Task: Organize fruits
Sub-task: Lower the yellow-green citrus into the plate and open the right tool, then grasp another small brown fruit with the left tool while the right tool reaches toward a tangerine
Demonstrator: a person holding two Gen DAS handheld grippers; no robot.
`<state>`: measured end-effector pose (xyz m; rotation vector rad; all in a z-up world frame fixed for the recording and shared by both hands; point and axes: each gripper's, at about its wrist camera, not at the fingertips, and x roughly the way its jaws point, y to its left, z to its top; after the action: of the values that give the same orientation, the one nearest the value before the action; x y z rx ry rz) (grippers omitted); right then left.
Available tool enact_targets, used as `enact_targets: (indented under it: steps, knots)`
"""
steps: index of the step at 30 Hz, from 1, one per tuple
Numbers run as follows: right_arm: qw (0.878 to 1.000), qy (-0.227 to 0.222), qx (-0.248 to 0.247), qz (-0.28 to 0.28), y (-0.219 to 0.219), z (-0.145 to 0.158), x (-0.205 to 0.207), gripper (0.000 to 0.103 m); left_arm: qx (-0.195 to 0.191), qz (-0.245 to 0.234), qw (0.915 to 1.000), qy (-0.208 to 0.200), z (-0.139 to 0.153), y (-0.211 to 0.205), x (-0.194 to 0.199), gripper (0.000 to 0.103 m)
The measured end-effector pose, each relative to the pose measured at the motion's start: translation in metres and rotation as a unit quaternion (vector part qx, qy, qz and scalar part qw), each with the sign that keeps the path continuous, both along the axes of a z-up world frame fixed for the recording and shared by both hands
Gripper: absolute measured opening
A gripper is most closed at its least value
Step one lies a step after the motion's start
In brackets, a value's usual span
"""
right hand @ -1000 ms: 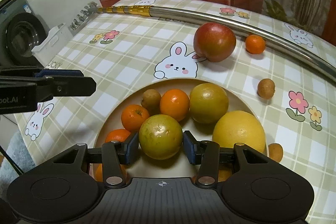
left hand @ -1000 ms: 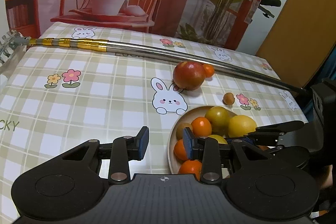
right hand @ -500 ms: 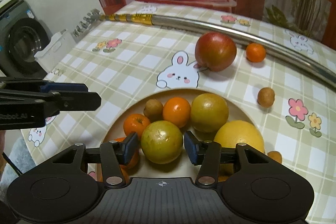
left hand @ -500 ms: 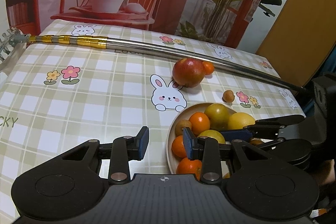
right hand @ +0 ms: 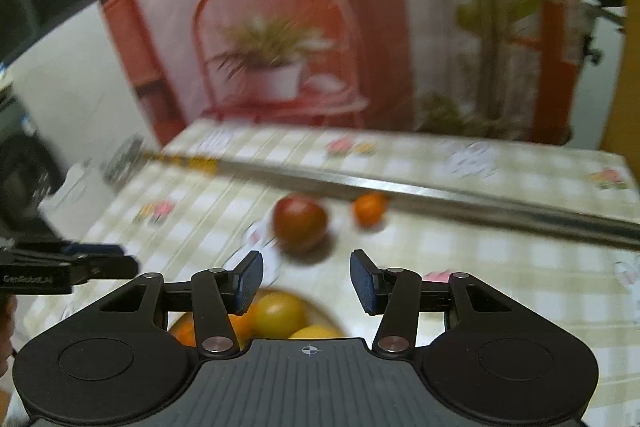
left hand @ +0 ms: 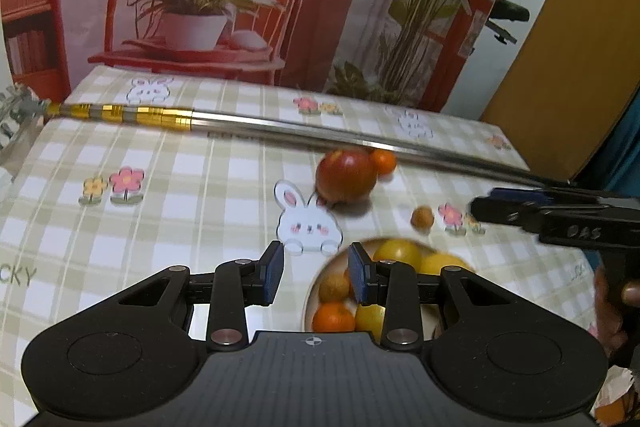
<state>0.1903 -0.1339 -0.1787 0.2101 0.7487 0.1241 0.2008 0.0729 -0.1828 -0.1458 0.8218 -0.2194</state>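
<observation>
A beige plate (left hand: 310, 291) near the table's front holds several oranges and yellow-green citrus fruits (left hand: 400, 253). Beyond it on the checked cloth lie a big red apple (left hand: 346, 175), a small orange (left hand: 383, 161) touching it, and a small brown fruit (left hand: 422, 217). My left gripper (left hand: 316, 273) hovers open over the plate's left rim with nothing between its fingers. My right gripper (right hand: 307, 279) is open and empty, raised above the plate (right hand: 324, 311), pointing toward the apple (right hand: 300, 223) and the small orange (right hand: 370, 209). In the left wrist view the right gripper's fingers (left hand: 520, 207) reach in from the right.
A long metal pole (left hand: 280, 127) with a gold end lies across the far side of the table. A backdrop with a red chair and potted plant (left hand: 192, 7) stands behind. A person's hand (left hand: 612, 303) shows at the right edge. A dark appliance (right hand: 20, 179) stands left of the table.
My right gripper has let go of the yellow-green fruit in the plate, opened wider and lifted up and back. The left gripper rose slightly.
</observation>
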Motion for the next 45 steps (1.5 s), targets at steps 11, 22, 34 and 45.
enact_targets:
  steps: [11,22,34,45]
  knots:
    - [0.997,-0.008,0.018,-0.079,-0.072,-0.01,-0.014,0.046,0.007,-0.058,0.9983,0.005,0.013,-0.046,0.038,0.037]
    - [0.993,0.005,0.039,-0.114,-0.103,-0.043,-0.029,0.046,0.0,-0.119,0.9903,0.073,-0.031,-0.123,0.11,0.037]
    - [0.988,0.015,0.06,-0.144,-0.132,-0.065,-0.041,0.046,0.01,-0.104,0.9811,0.163,-0.099,-0.164,0.162,0.036]
    - [0.987,0.017,0.068,-0.142,-0.133,-0.067,-0.037,0.046,0.011,-0.11,0.9825,0.15,-0.093,-0.159,0.153,0.029]
